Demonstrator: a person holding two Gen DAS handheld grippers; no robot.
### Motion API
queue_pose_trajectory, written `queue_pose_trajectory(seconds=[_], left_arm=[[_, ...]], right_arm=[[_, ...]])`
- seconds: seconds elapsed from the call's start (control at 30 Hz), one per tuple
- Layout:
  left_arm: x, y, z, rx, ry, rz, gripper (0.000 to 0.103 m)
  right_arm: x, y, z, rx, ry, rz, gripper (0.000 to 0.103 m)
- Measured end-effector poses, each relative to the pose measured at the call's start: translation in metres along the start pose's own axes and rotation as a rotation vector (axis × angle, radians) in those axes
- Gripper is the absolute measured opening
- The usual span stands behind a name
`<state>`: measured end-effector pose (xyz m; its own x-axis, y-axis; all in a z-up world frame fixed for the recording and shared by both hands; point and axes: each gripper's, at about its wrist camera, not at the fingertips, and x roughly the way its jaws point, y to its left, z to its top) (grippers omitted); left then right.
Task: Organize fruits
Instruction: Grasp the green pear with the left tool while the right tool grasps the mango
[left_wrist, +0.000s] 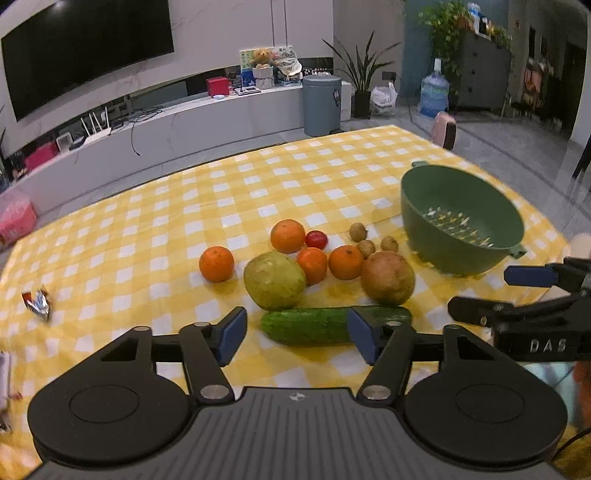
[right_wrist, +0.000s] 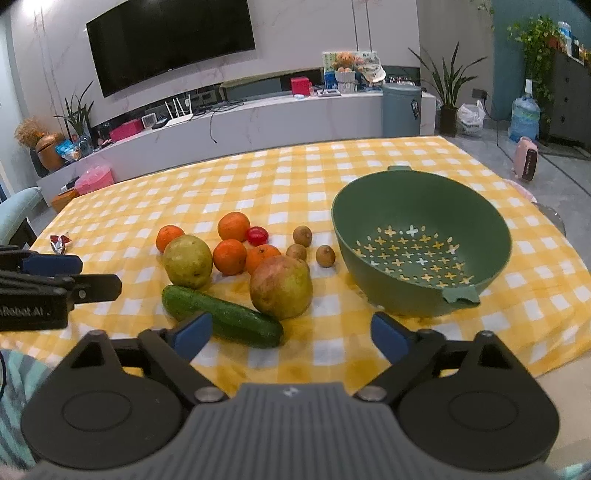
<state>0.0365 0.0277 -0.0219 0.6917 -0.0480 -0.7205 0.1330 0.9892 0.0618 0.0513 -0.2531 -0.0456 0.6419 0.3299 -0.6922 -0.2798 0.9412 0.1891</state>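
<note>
A cluster of fruit lies on the yellow checked cloth: several oranges (left_wrist: 216, 263) (right_wrist: 233, 226), a green pear (left_wrist: 274, 280) (right_wrist: 187, 261), a brownish pomegranate (left_wrist: 388, 277) (right_wrist: 281, 287), a red tomato (left_wrist: 316, 239) (right_wrist: 257, 235), three small brown longans (left_wrist: 358, 232) (right_wrist: 325, 255) and a cucumber (left_wrist: 314, 325) (right_wrist: 225, 313). An empty green colander (left_wrist: 461, 218) (right_wrist: 421, 240) stands to the right. My left gripper (left_wrist: 295, 334) is open and empty, just short of the cucumber. My right gripper (right_wrist: 291, 334) is open and empty, near the cucumber's end and the colander.
A crumpled foil wrapper (left_wrist: 37, 301) (right_wrist: 61, 240) lies at the cloth's left side. The right gripper shows at the right edge of the left wrist view (left_wrist: 517, 291); the left gripper shows at the left edge of the right wrist view (right_wrist: 74, 277). The table's edge runs behind the colander.
</note>
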Motion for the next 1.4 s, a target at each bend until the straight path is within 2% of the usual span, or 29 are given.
queue_pose_trajectory(seconds=[0.03,0.17,0.33,0.6,0.97,1.1,1.27,1.4], left_arm=[[0.003,0.002,0.002,-0.003,0.005,-0.005,0.071],[0.016,0.008,0.012,-0.018,0.003,-0.010,0.071],[0.042,0.018,0.024,-0.033,0.047,-0.027,0.083],[0.092,0.037,0.030,-0.074,0.137,-0.069,0.083],[0.132,0.049,0.030,-0.151,0.171,-0.094,0.084],[0.137,0.050,0.029,-0.161,0.159,-0.085,0.083],[0.142,0.051,0.030,-0.168,0.155,-0.078,0.081],[0.147,0.050,0.028,-0.156,0.163,-0.069,0.080]], right_arm=[[0.004,-0.001,0.002,0.008,0.005,0.008,0.078],[0.023,-0.001,0.011,0.027,0.027,0.025,0.077],[0.047,0.001,0.020,0.052,0.059,0.044,0.078],[0.085,-0.004,0.025,0.106,0.120,0.033,0.080],[0.120,-0.006,0.025,0.161,0.167,0.049,0.079],[0.124,-0.007,0.025,0.164,0.175,0.061,0.077],[0.127,-0.008,0.025,0.158,0.184,0.058,0.064],[0.127,-0.007,0.025,0.149,0.184,0.061,0.063]])
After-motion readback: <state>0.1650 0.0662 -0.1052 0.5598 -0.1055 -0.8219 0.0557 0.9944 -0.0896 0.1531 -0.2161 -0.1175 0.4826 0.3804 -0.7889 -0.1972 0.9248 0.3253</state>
